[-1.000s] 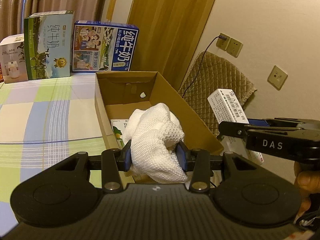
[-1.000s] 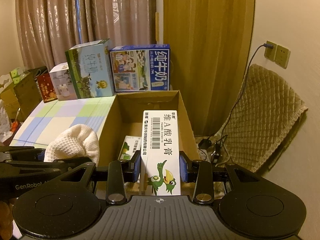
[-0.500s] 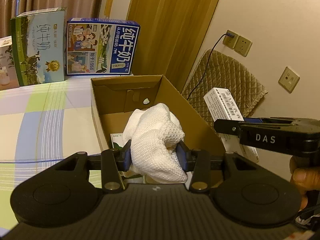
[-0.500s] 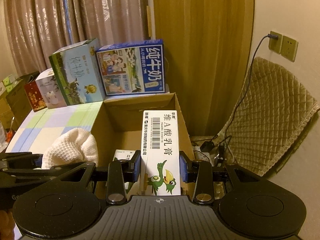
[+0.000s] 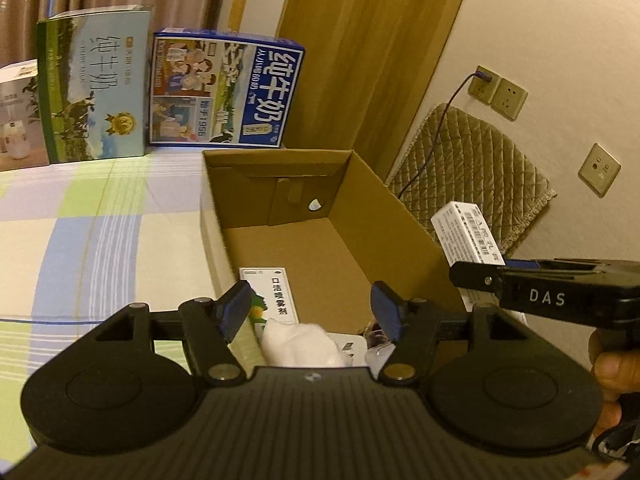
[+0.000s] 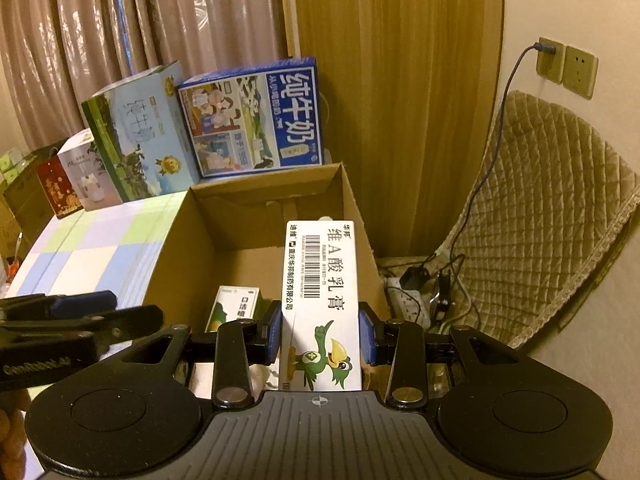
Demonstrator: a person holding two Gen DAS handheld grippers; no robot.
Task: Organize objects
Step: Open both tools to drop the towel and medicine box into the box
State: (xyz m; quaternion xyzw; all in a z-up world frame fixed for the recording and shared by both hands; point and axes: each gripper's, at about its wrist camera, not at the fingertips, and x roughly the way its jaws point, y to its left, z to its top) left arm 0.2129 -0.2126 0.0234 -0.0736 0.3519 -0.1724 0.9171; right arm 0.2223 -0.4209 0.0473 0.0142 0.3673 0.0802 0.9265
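The left gripper (image 5: pixel 312 308) hangs over the near end of the cardboard box (image 5: pixel 384 216), its jaws spread wide with nothing between them. The white cloth (image 5: pixel 298 342) lies in the box just below, apart from both jaws, beside a small green-and-white carton (image 5: pixel 272 292) on the box floor. The right gripper (image 6: pixel 320 330) has its jaws closed tight on a white ointment carton (image 6: pixel 322 292), which stands upright above the right side of the box. The box sits on a checked surface (image 5: pixel 80 232); two milk cartons, a blue one (image 5: pixel 224 92) and a green one (image 5: pixel 94 92), stand beyond it by the curtain (image 6: pixel 140 32).
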